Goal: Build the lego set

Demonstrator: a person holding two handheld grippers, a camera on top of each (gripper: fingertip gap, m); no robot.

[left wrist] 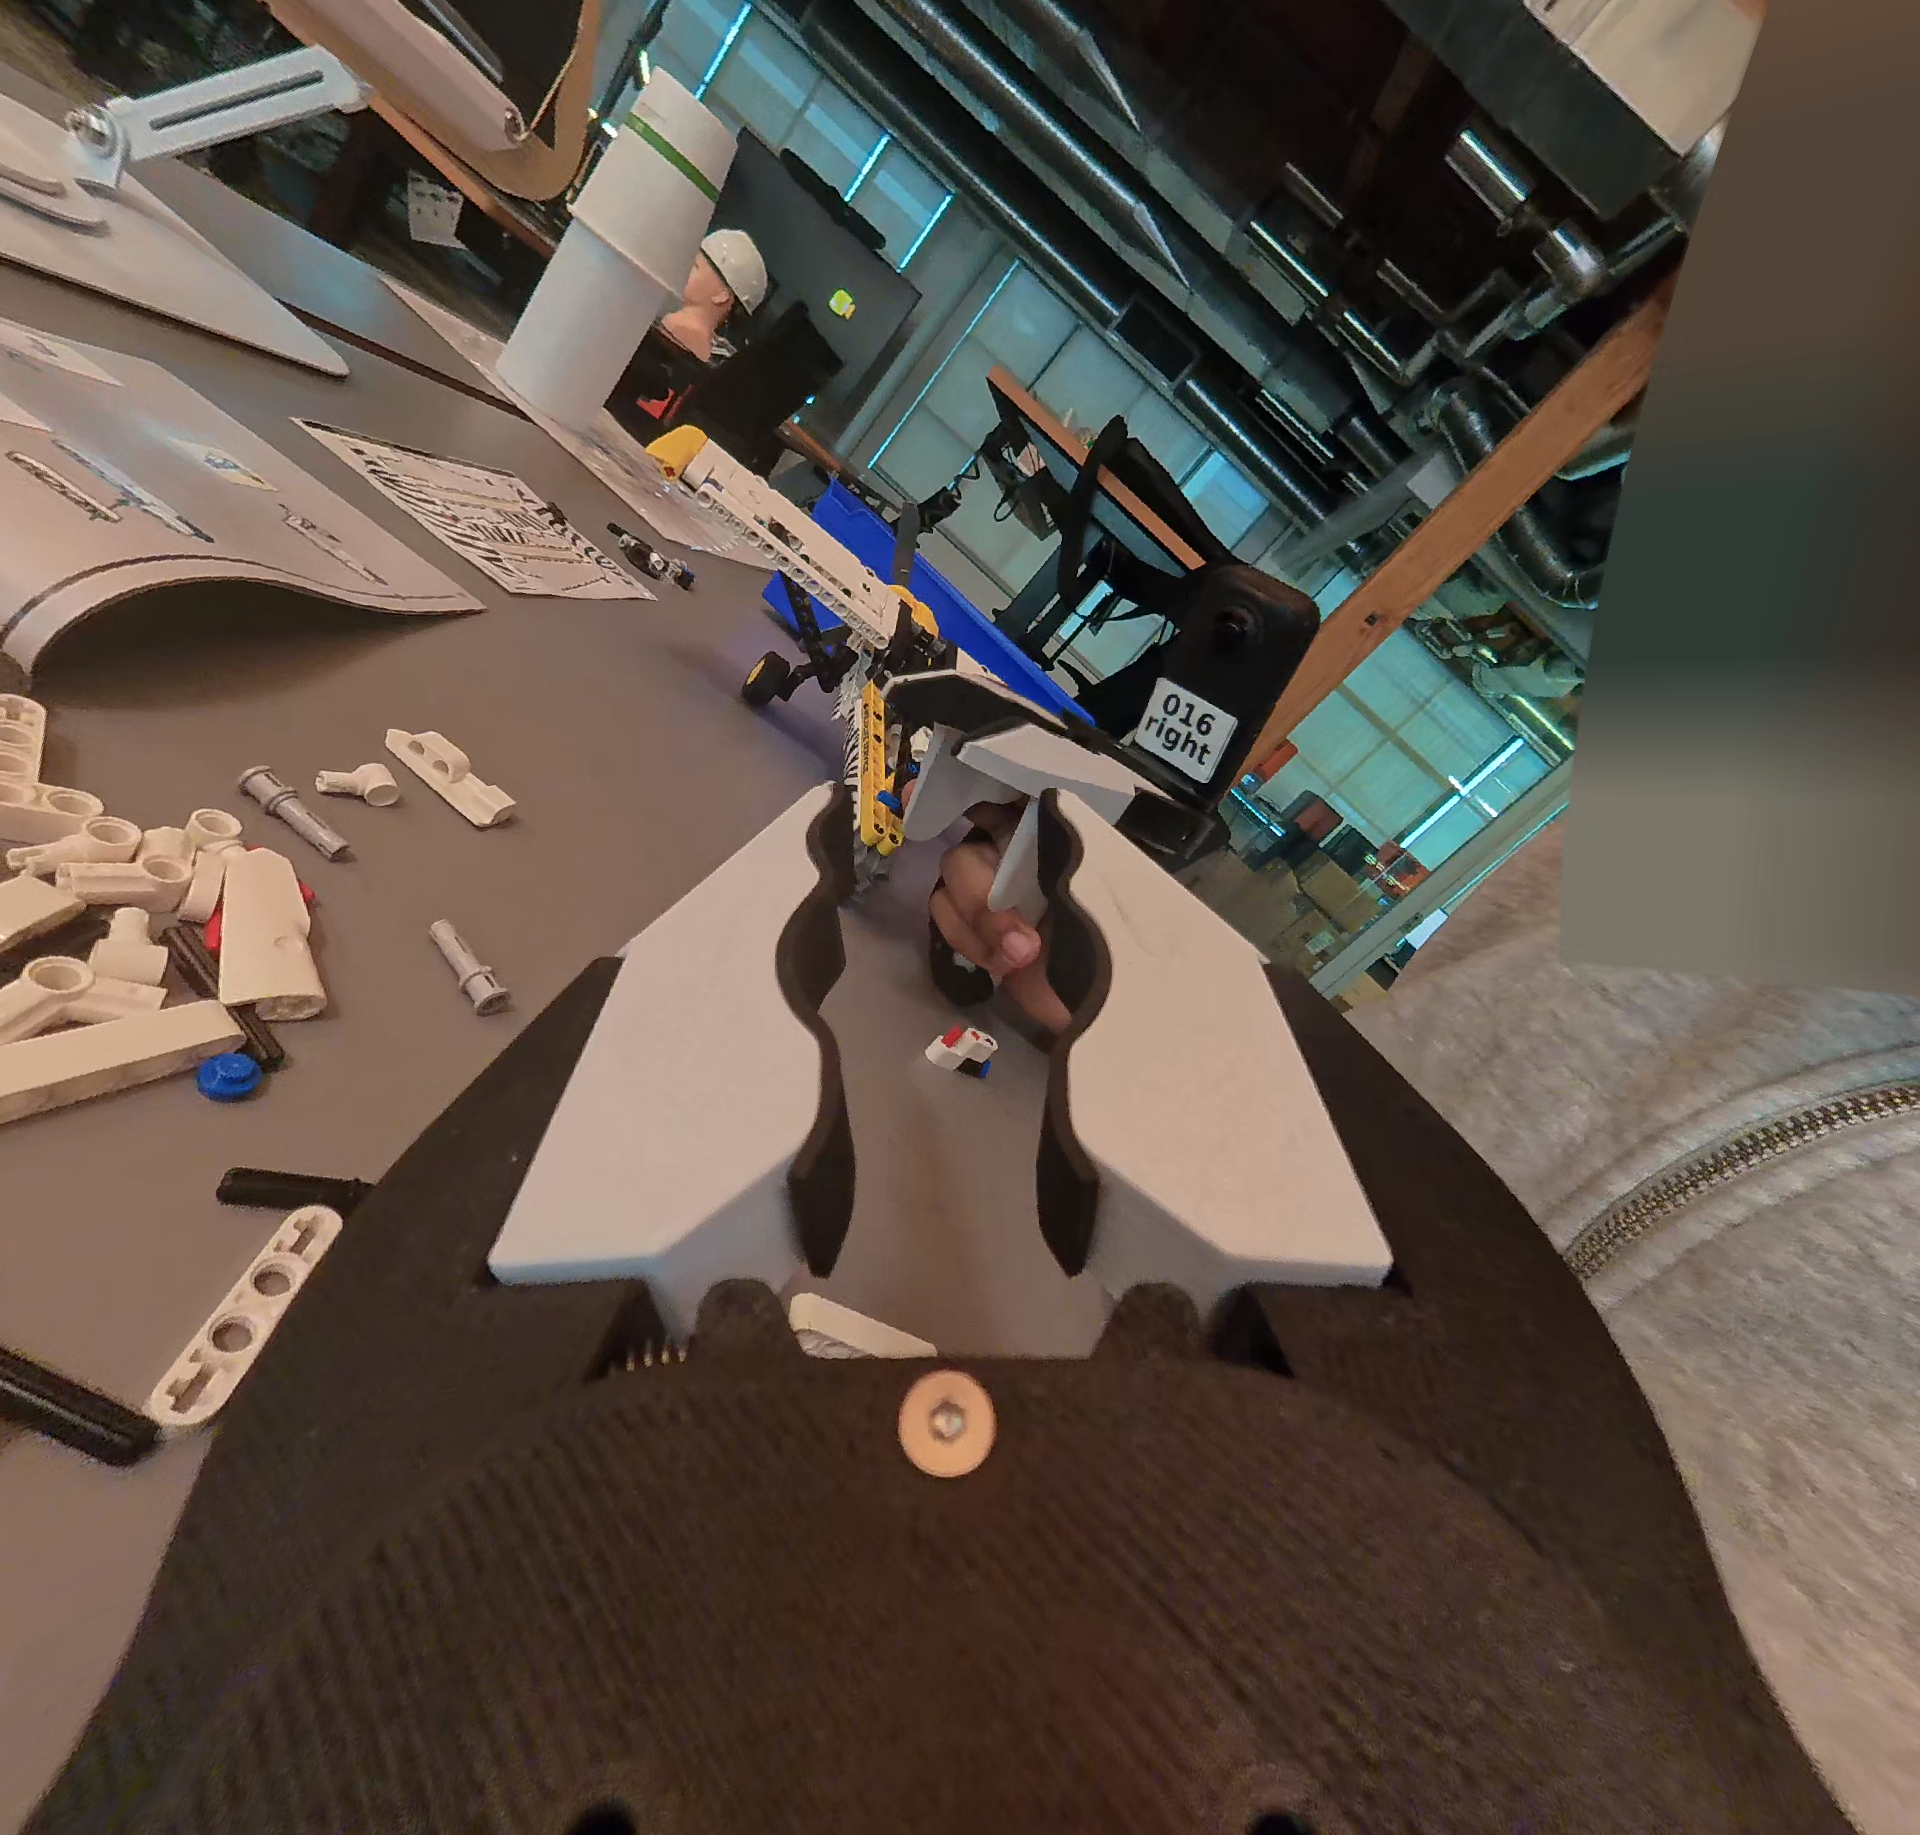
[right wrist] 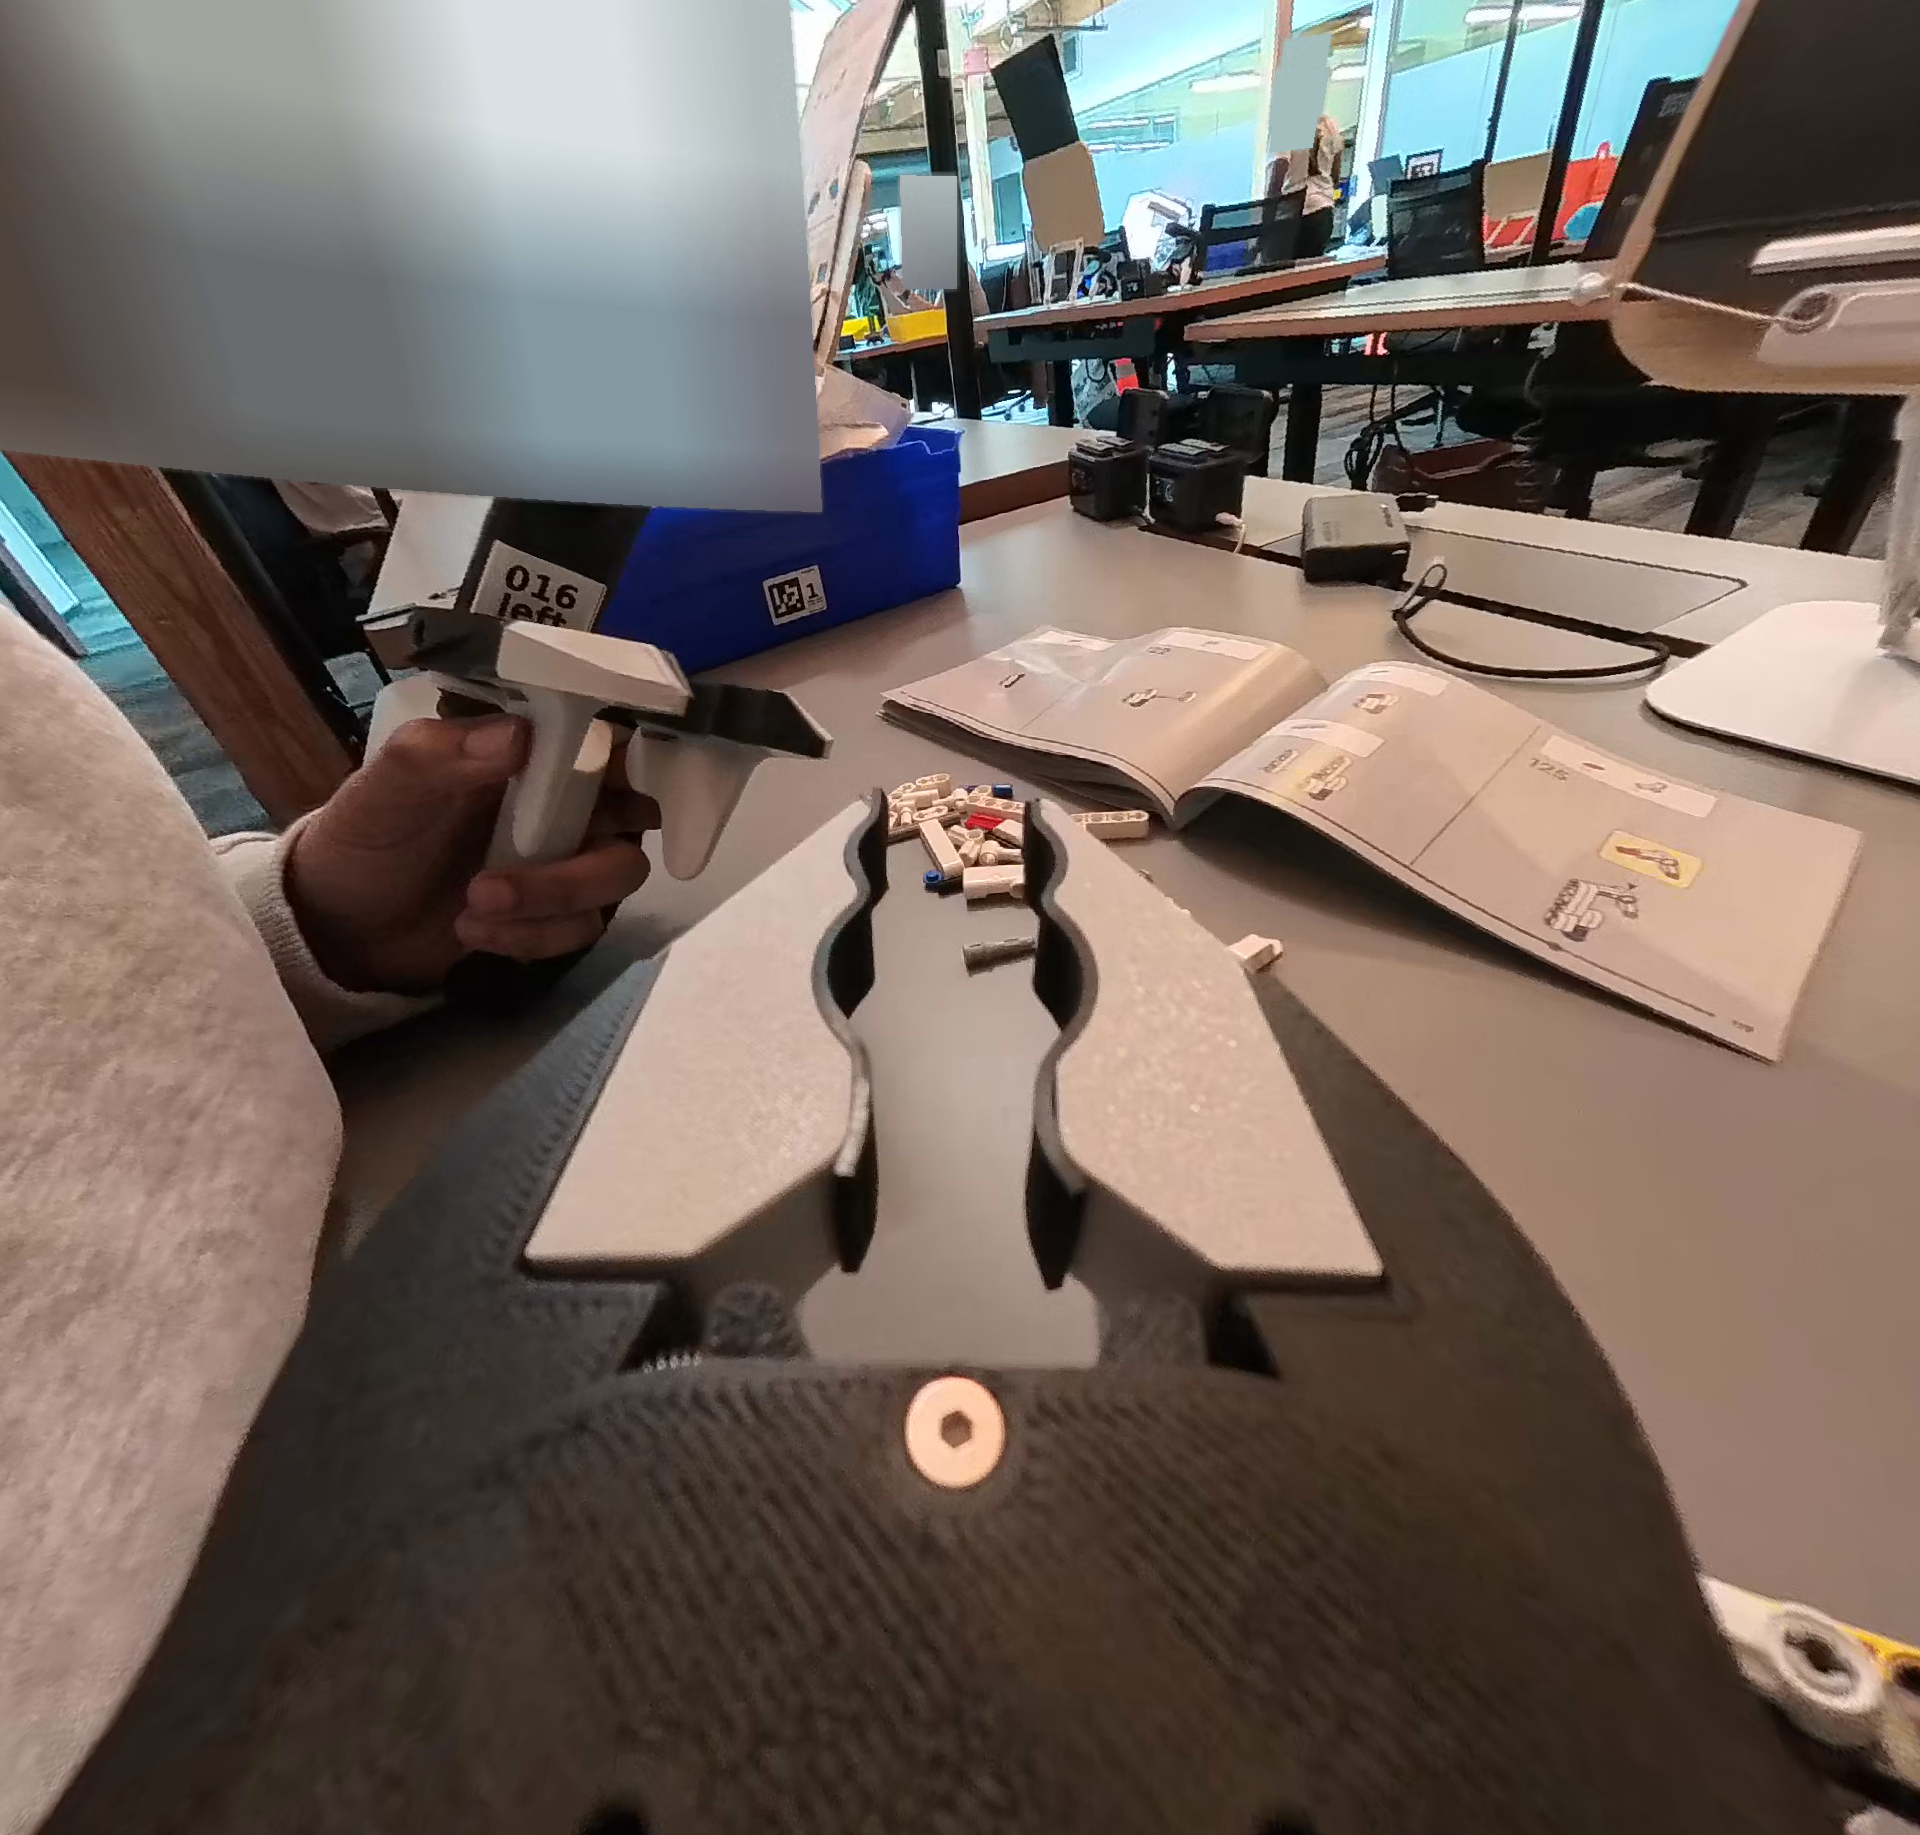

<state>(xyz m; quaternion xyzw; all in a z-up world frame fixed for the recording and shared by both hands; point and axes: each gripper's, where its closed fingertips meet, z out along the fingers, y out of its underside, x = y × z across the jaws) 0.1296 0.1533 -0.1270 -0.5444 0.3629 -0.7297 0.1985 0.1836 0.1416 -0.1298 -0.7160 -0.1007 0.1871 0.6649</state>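
Left gripper (left wrist: 940,819) — fingers spread, nothing between them; held low over the grey tabletop (left wrist: 623,725), pointing toward the model.

Right gripper (right wrist: 951,824) — fingers spread, nothing held; aimed across the tabletop at the loose pieces. In the left wrist view it shows farther off, gripped by a hand (left wrist: 987,938).

Lego model (left wrist: 821,580) — partly built, white beams with yellow and black parts and a small black wheel; stands on the tabletop just beyond the left fingers.

Loose pieces (left wrist: 135,912) — a scattered heap of white connectors, grey pins, black axles, one red part and a blue round stud (left wrist: 227,1076), lying bare on the tabletop. A small white-red-blue piece (left wrist: 961,1050) lies apart, between the left fingers as seen from that camera.

Instruction booklet (right wrist: 1351,798) — open, flat beside the heap.

Sticker sheet (left wrist: 478,518) — beside the booklet.

Blue bin (right wrist: 810,559) — at the far tabletop edge behind the model; something pale or clear shows above its rim, but what it is cannot be told.

White paper cups (left wrist: 623,237) — stacked upside down.
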